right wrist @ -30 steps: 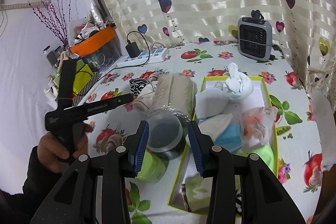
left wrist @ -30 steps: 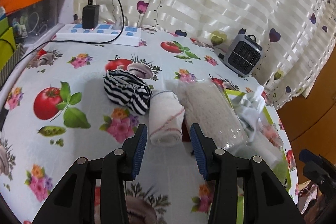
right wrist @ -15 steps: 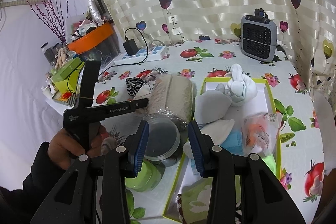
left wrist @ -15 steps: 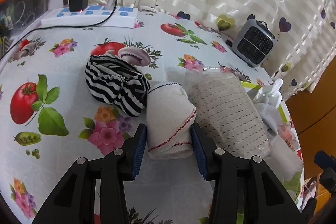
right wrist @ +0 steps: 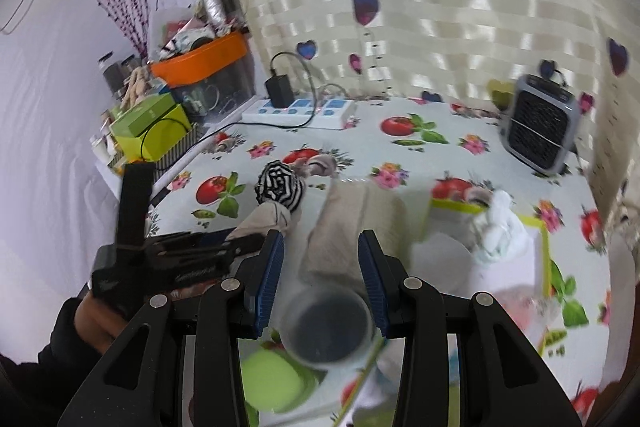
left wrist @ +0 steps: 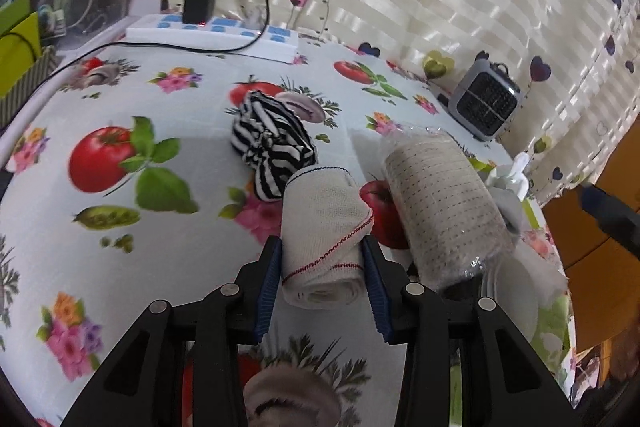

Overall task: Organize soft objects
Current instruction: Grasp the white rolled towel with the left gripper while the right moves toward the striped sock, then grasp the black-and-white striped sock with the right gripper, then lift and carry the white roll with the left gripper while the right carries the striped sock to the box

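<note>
Left gripper [left wrist: 323, 269] clamps white bandage roll [left wrist: 322, 227], pickup step. Right gripper [right wrist: 320, 267] empty, jaws apart. Next, likely: carry roll right to yellow-rimmed box [right wrist: 542, 243].

I see a white bandage roll [left wrist: 324, 227] with red stitching lying on its side on the flowered surface [left wrist: 120, 247], its near end sitting between my left hand-held gripper [left wrist: 322, 285] pads, which press its sides. Just behind it, a black-and-white striped cloth [left wrist: 272, 147] sits crumpled in a heap, touching the roll's far end. To the right, slightly apart, a larger beige roll [left wrist: 440, 203] in clear wrap lies on its side.
</note>
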The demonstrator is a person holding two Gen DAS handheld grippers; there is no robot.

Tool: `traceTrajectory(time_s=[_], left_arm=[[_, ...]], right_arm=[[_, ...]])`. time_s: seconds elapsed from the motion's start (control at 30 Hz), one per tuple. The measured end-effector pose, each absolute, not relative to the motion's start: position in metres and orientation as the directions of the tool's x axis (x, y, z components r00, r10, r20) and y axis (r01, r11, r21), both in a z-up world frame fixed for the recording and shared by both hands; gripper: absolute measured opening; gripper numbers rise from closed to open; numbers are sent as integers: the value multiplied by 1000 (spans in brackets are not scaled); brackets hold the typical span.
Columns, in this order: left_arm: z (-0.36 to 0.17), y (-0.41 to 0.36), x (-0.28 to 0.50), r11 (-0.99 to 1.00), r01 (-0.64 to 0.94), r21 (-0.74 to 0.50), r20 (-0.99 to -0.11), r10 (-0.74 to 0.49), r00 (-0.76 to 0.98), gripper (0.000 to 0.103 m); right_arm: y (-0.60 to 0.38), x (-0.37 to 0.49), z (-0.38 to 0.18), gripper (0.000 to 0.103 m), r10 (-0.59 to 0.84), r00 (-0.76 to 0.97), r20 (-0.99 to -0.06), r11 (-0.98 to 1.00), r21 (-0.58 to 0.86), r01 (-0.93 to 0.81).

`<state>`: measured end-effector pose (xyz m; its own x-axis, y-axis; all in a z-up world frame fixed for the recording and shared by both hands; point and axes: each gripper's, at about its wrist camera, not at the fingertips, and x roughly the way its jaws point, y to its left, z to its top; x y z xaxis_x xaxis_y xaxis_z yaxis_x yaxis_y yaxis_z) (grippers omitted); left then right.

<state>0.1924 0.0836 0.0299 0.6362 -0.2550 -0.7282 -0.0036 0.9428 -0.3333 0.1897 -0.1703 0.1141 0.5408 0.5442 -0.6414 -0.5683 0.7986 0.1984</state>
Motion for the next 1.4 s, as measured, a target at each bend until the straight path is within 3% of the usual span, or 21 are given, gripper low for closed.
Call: traceTrajectory(time_s=[0.2,0.3,0.67,1.03,1.07,1.1,1.4], left_arm=[[31,101,173,935,-9,-353,-704,-260,661,39],[30,111,170,934,-28,-357,-694,-245,677,39],[20,151,166,901,-101,-421,-668,-233,706,39],[14,152,170,903,-110,-415,-685,-231,691,39],[13,152,170,903,-108,-416,-686,-234,689,39],[13,152,170,903,-107,-416,-686,-234,689,39],[13,148,170,916,-92,-390,-682,-221,697,39]], right_arm=[[-128,216,113,41,549,463,-696,754,174,-633],[-101,230,111,51,539,423,-728,731,156,-664],[-7,292,61,52,439,222,-871,693,171,-700],[31,318,14,51,312,224,-923,731,83,-677],[32,317,14,40,310,237,-921,728,70,-682],[31,315,15,18,308,251,-917,729,58,-682],[1,296,49,13,397,318,-861,747,102,-658]])
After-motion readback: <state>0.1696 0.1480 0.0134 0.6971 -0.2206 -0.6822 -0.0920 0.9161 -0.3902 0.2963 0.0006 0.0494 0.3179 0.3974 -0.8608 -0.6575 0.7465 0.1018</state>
